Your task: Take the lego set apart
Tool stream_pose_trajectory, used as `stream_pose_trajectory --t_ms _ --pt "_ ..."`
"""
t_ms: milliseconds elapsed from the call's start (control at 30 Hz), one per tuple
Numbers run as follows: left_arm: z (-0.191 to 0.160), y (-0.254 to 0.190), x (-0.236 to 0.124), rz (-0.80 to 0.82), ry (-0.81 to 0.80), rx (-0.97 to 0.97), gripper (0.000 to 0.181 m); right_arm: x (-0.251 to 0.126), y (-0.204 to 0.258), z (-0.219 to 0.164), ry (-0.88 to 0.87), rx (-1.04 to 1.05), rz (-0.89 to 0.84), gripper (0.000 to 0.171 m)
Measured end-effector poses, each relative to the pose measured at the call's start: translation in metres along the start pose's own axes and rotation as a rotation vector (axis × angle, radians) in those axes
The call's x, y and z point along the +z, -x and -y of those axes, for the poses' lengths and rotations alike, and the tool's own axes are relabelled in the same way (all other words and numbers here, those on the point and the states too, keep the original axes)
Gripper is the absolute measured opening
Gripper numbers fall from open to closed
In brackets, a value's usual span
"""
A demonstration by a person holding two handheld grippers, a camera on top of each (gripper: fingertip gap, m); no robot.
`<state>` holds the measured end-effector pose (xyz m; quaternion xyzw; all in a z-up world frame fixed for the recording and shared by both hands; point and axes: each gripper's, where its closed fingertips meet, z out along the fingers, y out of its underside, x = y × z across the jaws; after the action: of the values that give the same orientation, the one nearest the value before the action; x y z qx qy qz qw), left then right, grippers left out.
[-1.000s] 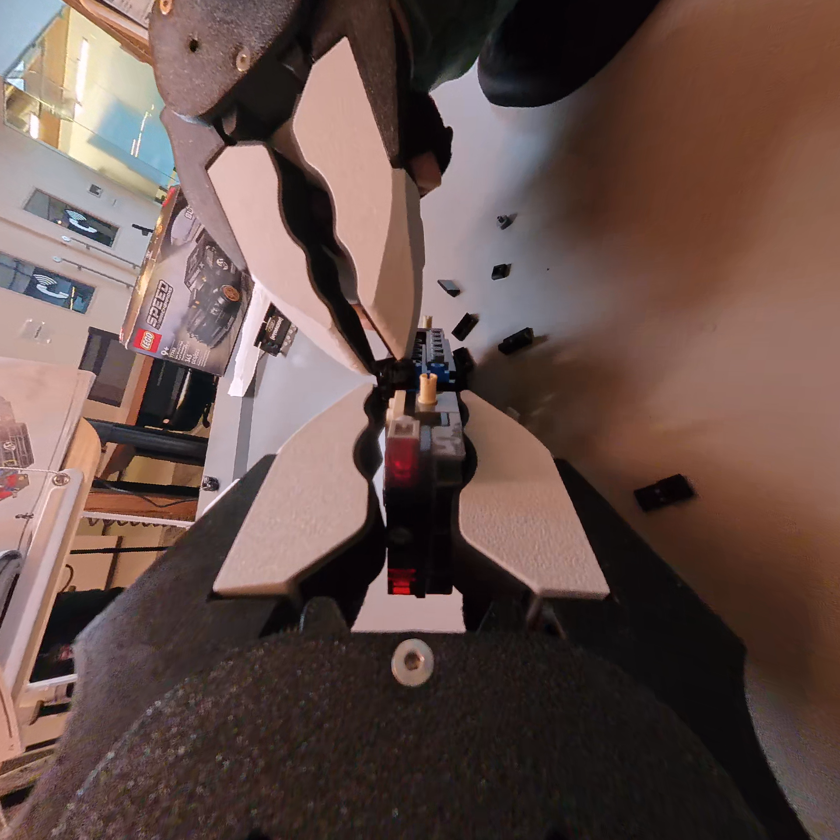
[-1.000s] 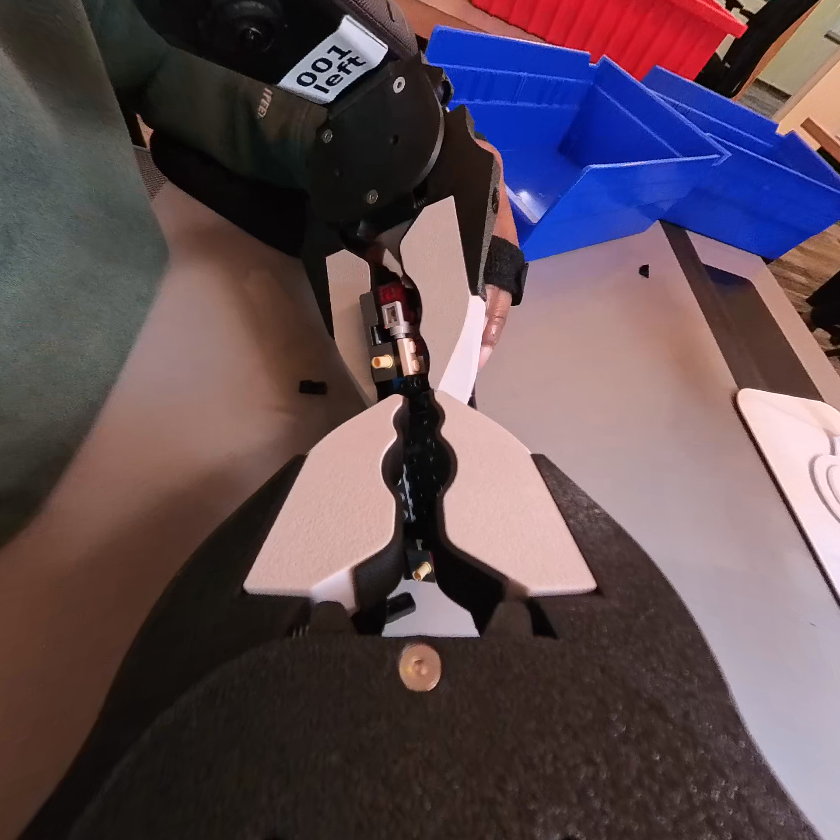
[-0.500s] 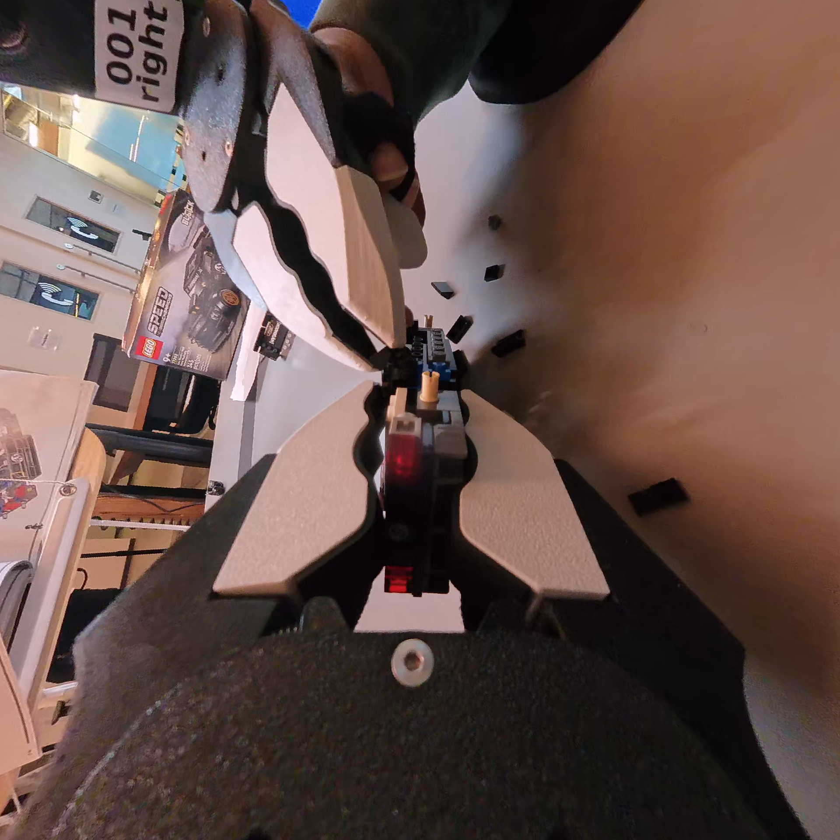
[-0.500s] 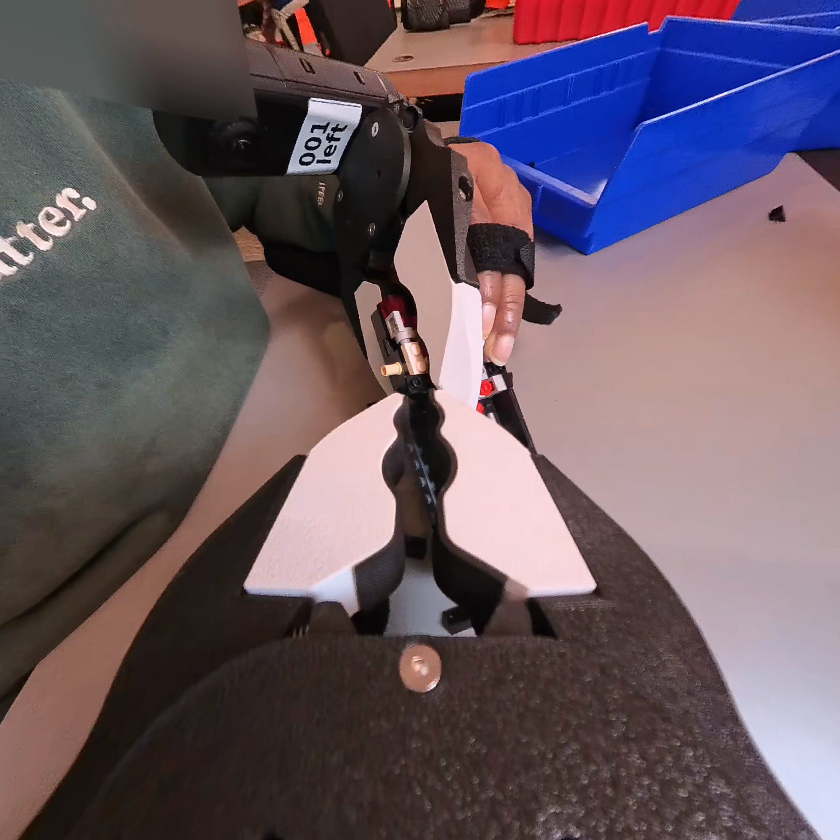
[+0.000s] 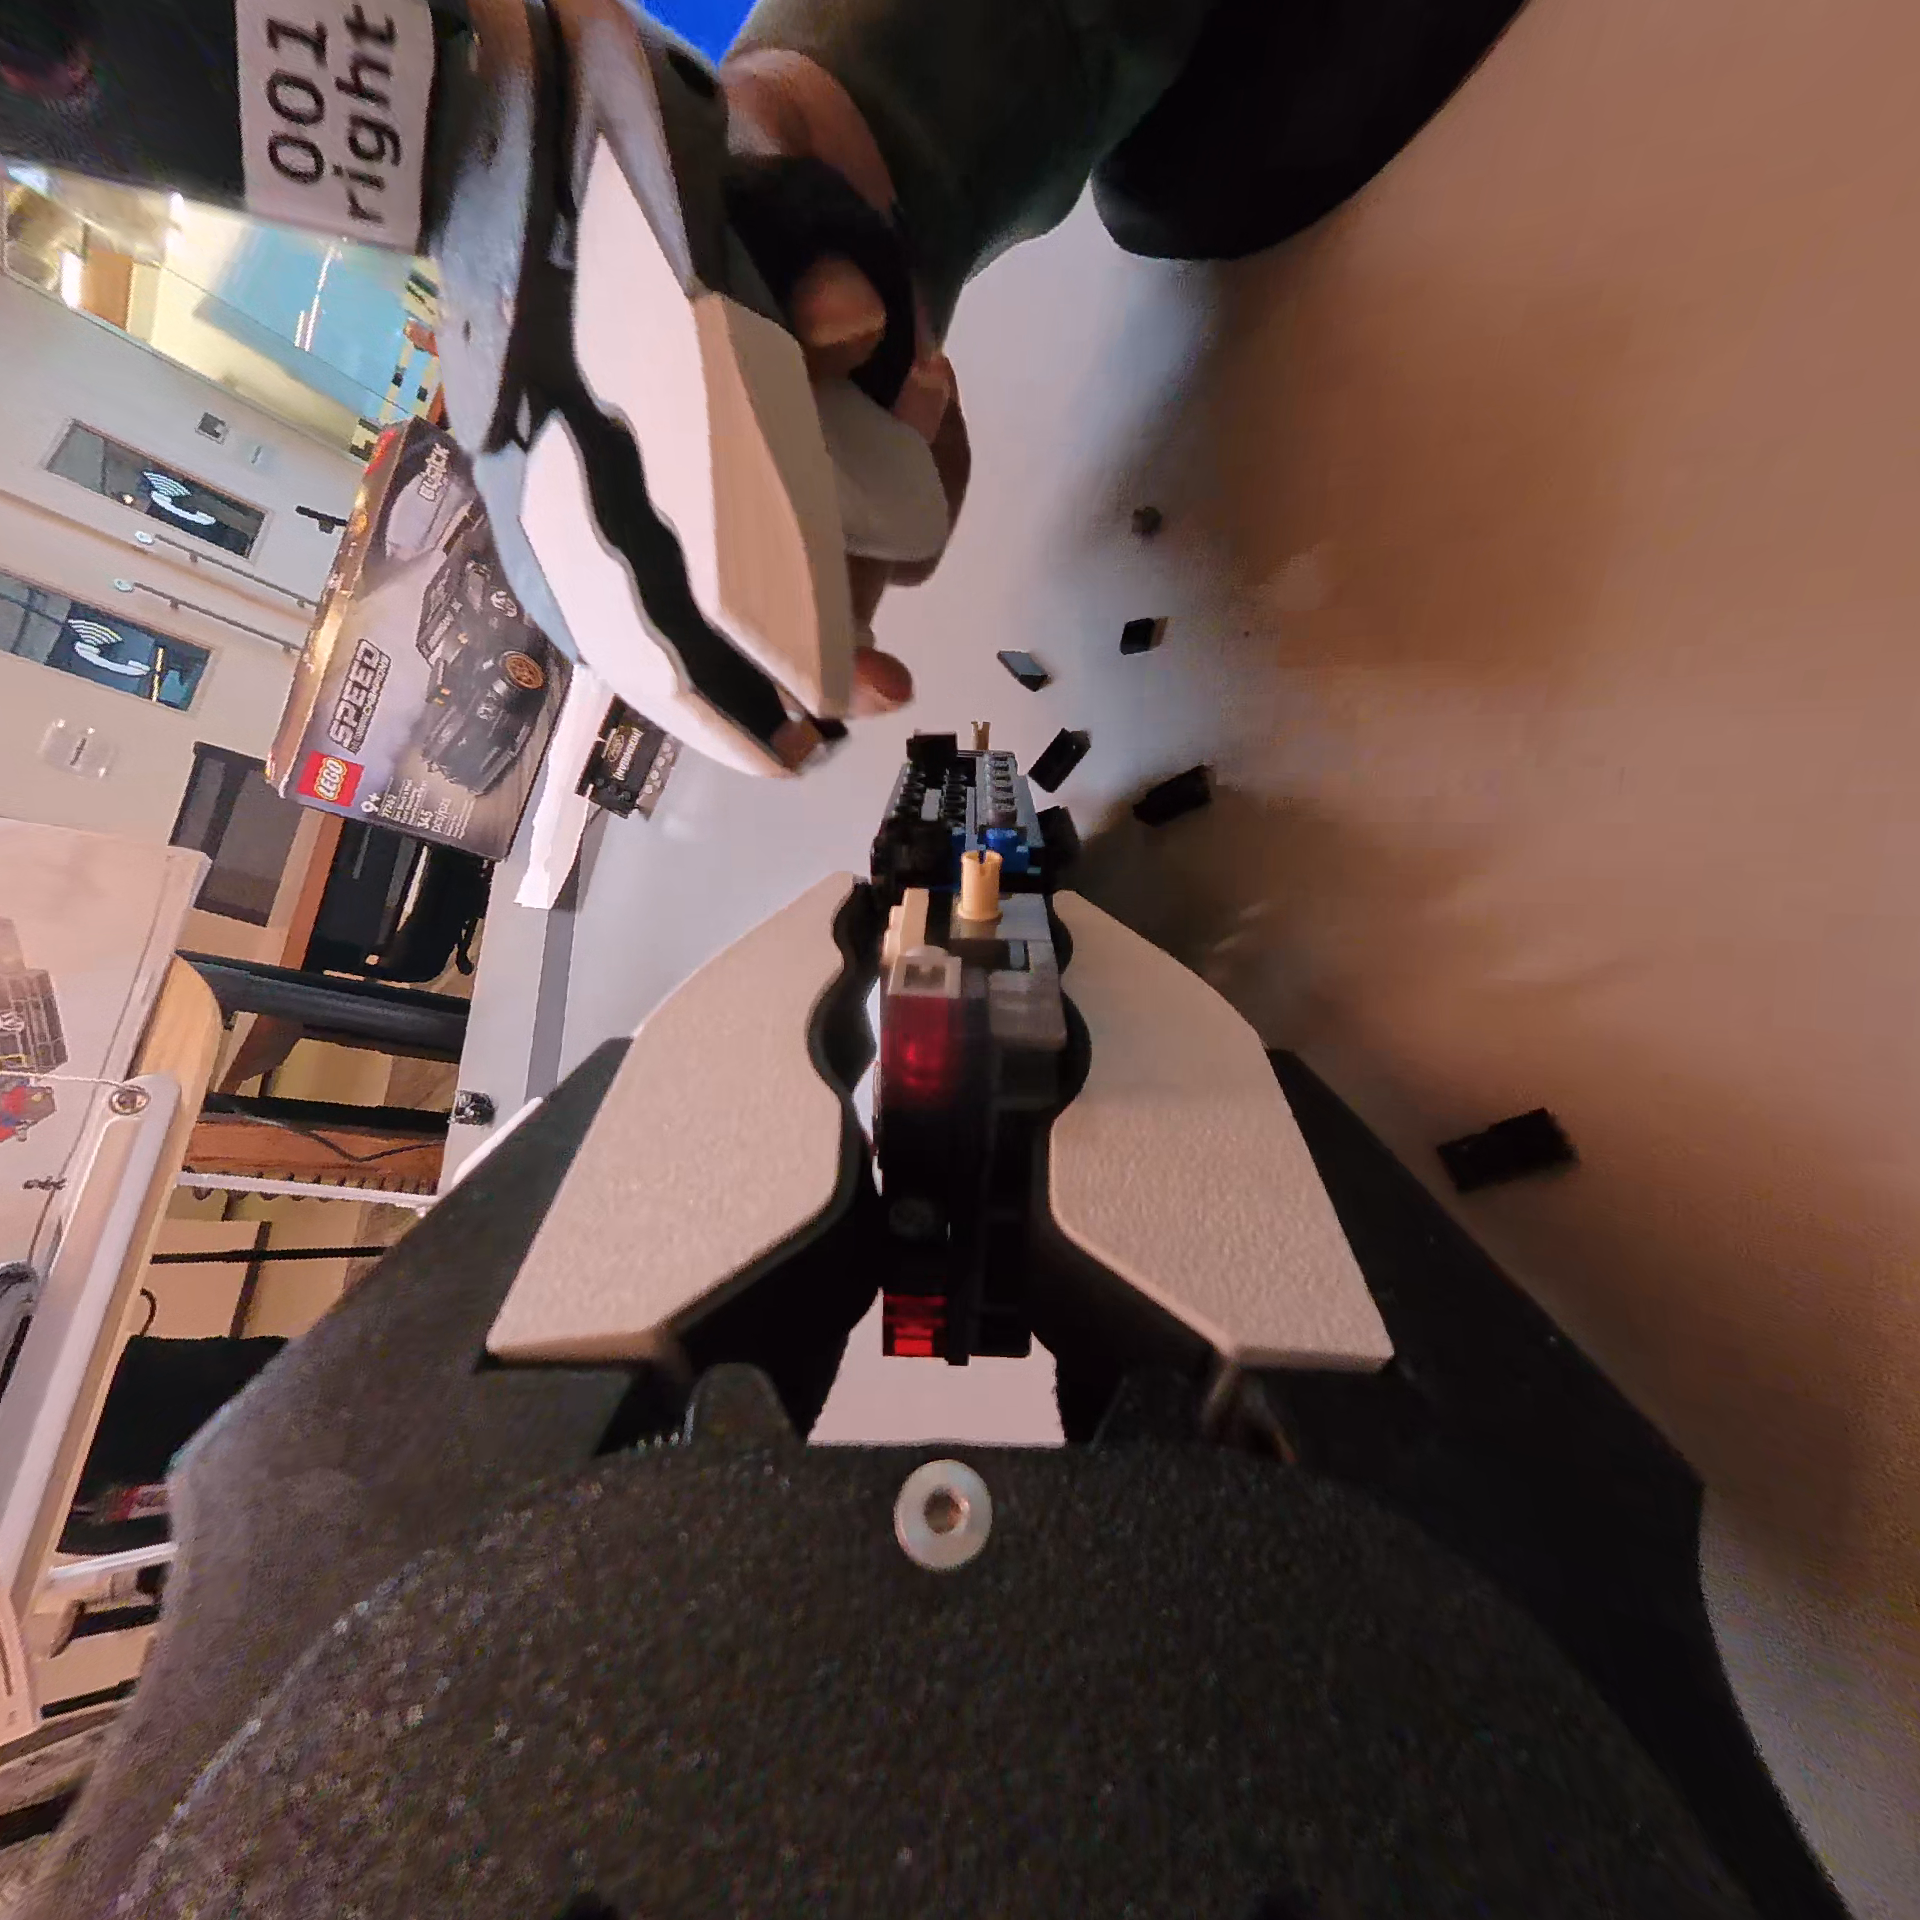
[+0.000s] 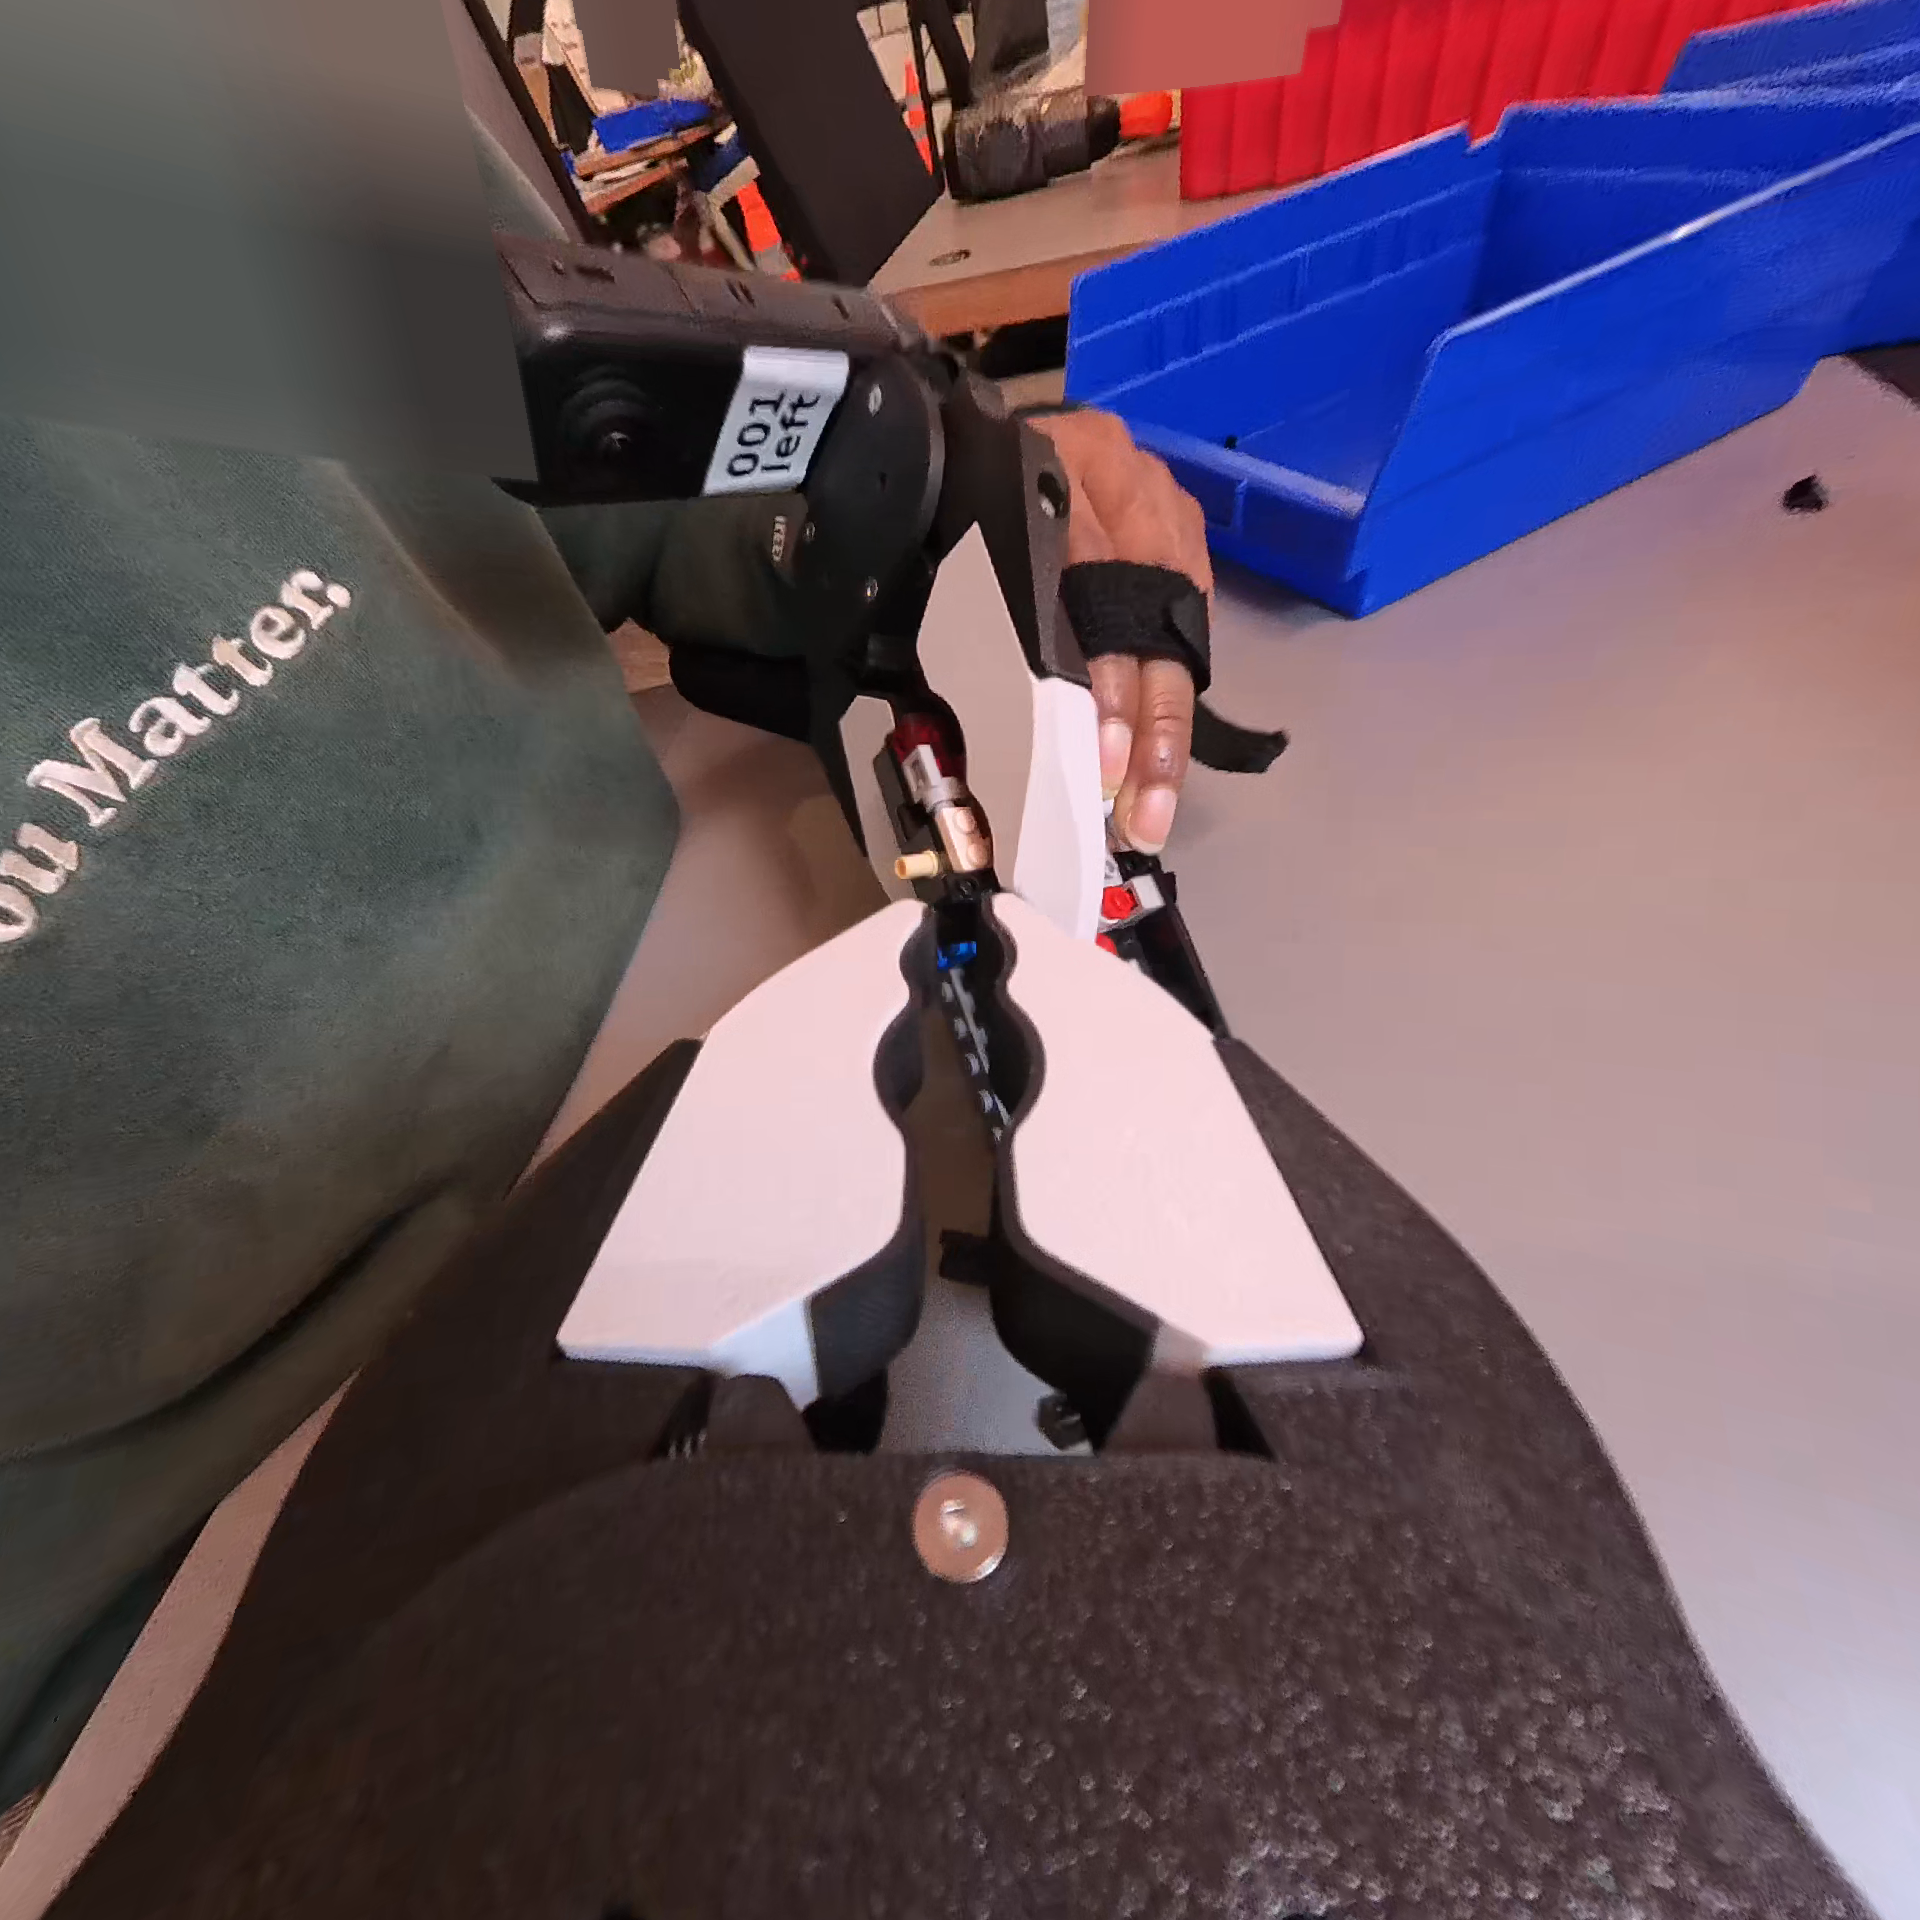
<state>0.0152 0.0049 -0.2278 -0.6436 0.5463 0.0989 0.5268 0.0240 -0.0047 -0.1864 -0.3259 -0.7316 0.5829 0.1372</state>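
My left gripper (image 5: 961,894) is shut on the lego set (image 5: 935,1039), a narrow black car chassis with red clear bricks, a grey block, a tan pin and a blue piece. It holds the set above the table. My right gripper (image 5: 805,732) is up and to the left of the set's far end, a little apart from it. In the right wrist view my right gripper (image 6: 956,904) is shut on a thin black studded plate (image 6: 977,1049). Beyond it the left gripper (image 6: 966,883) holds the set (image 6: 940,790).
Several loose black pieces (image 5: 1172,795) lie on the grey table (image 6: 1507,935). A black-and-red piece (image 6: 1143,914) shows behind the left gripper's white finger. Blue bins (image 6: 1455,364) stand at the back. The lego box (image 5: 416,665) is at the table's end. The person's green sweatshirt (image 6: 260,831) is close by. My two grippers' fingertips are within a few centimetres of each other.
My right gripper has pulled back from the set's far end with the thin black plate between its fingers; a gap now shows. The left gripper has kept still.
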Motion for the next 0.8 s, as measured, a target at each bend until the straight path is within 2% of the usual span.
stream_pose_trajectory --t_ms 67,133,300,367,467,600,700,767,800 --pt "-0.002 0.003 -0.001 0.007 -0.004 -0.025 0.030 -0.011 -0.003 0.006 0.005 -0.049 -0.054 0.007" --pt "-0.007 0.008 -0.001 0.022 -0.005 -0.070 0.029 -0.020 -0.008 -0.002 0.105 -0.131 -0.139 0.007" --pt "-0.019 0.020 -0.003 0.038 -0.017 -0.194 0.029 -0.008 -0.010 -0.056 0.447 -0.325 -0.232 0.008" --pt "-0.021 0.021 -0.003 0.038 -0.017 -0.222 0.030 -0.001 -0.011 -0.068 0.528 -0.398 -0.249 0.008" --pt "-0.022 0.022 -0.003 0.038 -0.016 -0.254 0.030 0.001 -0.008 -0.070 0.543 -0.388 -0.230 0.027" --pt "-0.022 0.023 -0.003 0.034 -0.017 -0.271 0.029 -0.005 -0.001 -0.043 0.419 -0.343 -0.224 0.035" --pt "-0.022 0.023 -0.003 0.034 -0.016 -0.279 0.029 -0.003 -0.007 -0.039 0.424 -0.357 -0.272 0.046" --pt "-0.023 0.024 -0.003 0.035 -0.015 -0.287 0.029 0.002 -0.019 -0.051 0.498 -0.416 -0.339 0.048" --pt "-0.025 0.025 -0.004 0.042 -0.005 -0.287 0.030 0.004 -0.024 -0.050 0.493 -0.458 -0.378 0.041"
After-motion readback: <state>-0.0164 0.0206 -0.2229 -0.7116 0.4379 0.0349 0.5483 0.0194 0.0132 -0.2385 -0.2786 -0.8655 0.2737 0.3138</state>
